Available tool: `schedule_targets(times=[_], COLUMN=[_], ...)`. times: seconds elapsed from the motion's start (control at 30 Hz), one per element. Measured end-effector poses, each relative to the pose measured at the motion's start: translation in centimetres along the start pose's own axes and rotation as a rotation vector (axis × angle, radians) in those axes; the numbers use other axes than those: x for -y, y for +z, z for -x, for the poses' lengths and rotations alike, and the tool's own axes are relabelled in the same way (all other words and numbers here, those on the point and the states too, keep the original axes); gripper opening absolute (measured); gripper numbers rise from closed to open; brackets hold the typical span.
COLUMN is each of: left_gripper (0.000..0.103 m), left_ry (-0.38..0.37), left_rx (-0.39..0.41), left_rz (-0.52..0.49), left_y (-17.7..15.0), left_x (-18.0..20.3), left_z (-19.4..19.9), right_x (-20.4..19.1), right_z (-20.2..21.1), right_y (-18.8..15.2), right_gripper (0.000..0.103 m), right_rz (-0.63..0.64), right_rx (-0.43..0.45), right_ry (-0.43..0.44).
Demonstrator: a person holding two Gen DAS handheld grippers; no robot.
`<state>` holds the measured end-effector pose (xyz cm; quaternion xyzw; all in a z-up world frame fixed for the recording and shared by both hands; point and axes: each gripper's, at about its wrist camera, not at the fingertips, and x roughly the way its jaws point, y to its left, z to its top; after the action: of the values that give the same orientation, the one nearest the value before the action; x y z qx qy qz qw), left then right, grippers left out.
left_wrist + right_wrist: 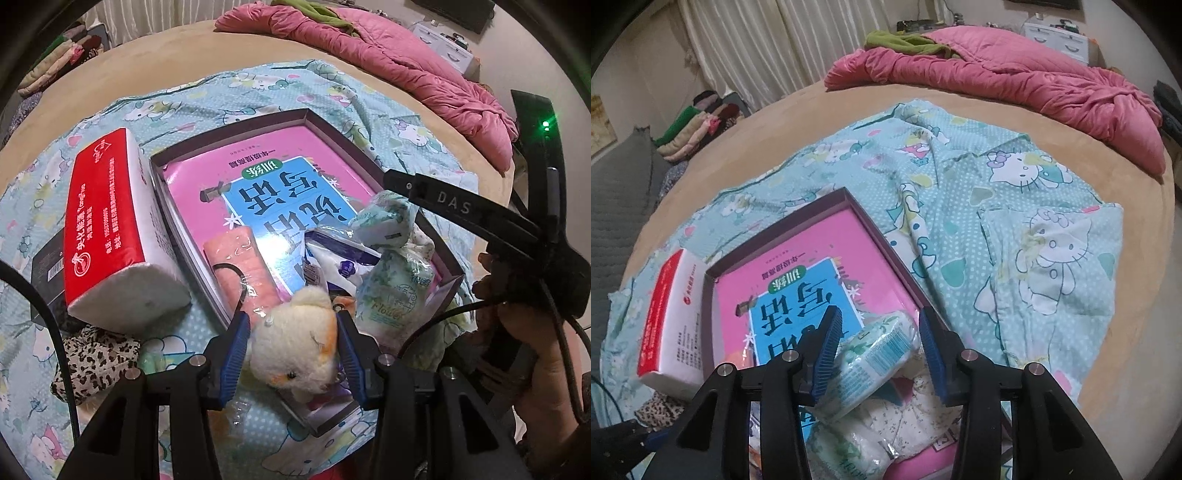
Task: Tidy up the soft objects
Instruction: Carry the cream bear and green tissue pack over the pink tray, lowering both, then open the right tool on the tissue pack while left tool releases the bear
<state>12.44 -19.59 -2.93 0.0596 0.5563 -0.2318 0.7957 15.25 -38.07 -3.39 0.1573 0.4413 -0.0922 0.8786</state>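
Sorting softies on a bed (849, 110), with a cartoon-cat sheet (1015, 206) spread as the work surface and a shallow purple box (332, 129) parked mid-sheet as the collection spot, pink book (229, 170) lying flat inside. Big red tissue pack (107, 221) sitting just left of the box, probably waiting its turn. Right gripper (879, 354) over the near right corner, green-print tissue packet (864, 365) between its blue pads but apparently loose, right pad clear of it. Left gripper (291, 343) clamped on a small cream plush toy (295, 339) at the near edge, seemingly ready to drop in.
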Motion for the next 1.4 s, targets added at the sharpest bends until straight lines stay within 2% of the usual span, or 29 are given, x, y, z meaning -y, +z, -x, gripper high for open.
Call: schedule_targets(times=[0.1,0.5,0.97,1.07,1.4], left_gripper=[0.048,0.052,0.068,0.071,0.076], left_ry=[-0.011,0.02,0.019,0.02,0.041], left_rx=[0.002,-0.002,0.049,0.059,0.095], left_rz=[0.006,0.014,0.04,0.046,0.047], left_y=[0.0,0.6,0.8,0.7,0.1], left_x=[-0.1,-0.5,-0.9,-1.1,-1.0], left_z=[-0.1,-1.0,1.3,2.0,3.8], right_x=[0.0,0.1,0.4,0.4,0.0], right_z=[0.5,2.8,4.2,4.5,5.5], right_y=[-0.1,-0.6,-0.7,-0.7,-1.0], right_gripper=[0.051,0.056,0.064,0.072,0.073], right_rz=[-0.005,-0.005,-0.006,-0.003,0.013], right_rx=[-0.001,0.012,0.019,0.019,0.025], right_ry=[0.012,0.037,0.03,0.029,0.013])
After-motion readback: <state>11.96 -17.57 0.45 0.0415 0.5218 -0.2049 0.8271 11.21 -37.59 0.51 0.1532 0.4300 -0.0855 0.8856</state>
